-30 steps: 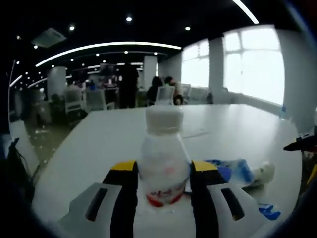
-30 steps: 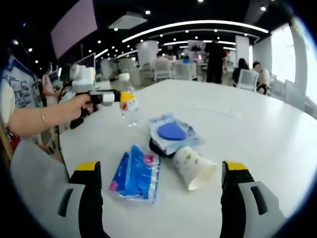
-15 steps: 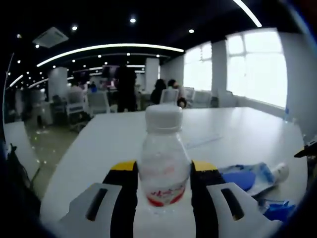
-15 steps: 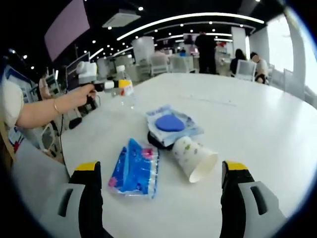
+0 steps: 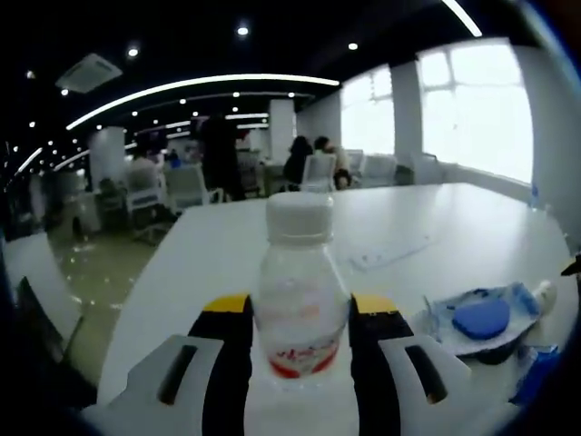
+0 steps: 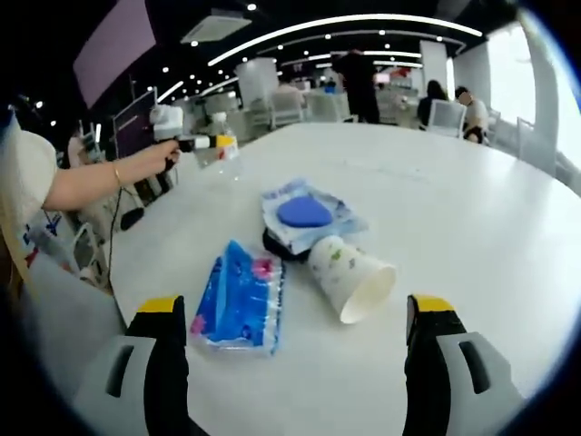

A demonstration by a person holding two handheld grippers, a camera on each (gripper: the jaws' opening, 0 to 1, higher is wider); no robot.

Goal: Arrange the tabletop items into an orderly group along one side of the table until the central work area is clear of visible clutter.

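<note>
A small clear bottle (image 5: 298,300) with a white cap and red label stands upright between my left gripper (image 5: 297,313) jaws, which are shut on it. In the right gripper view the same bottle (image 6: 221,145) is held above the far left of the white table (image 6: 472,209) by a person's hand. My right gripper (image 6: 298,313) is open, jaws wide apart. Ahead of it lie a blue tissue pack (image 6: 238,300), a tipped paper cup (image 6: 349,278) and a clear-wrapped blue item on a dark dish (image 6: 304,215), also seen in the left gripper view as the wrapped blue item (image 5: 481,318).
The round table edge (image 6: 118,272) curves at the left, with a person's arm (image 6: 100,182) over it. Chairs and people stand far behind the table. Open table surface stretches to the right and back.
The left gripper with the bottle has moved farther away along the table's left side. The right gripper view has shifted slightly; the cup, tissue pack and wrapped item lie as before.
</note>
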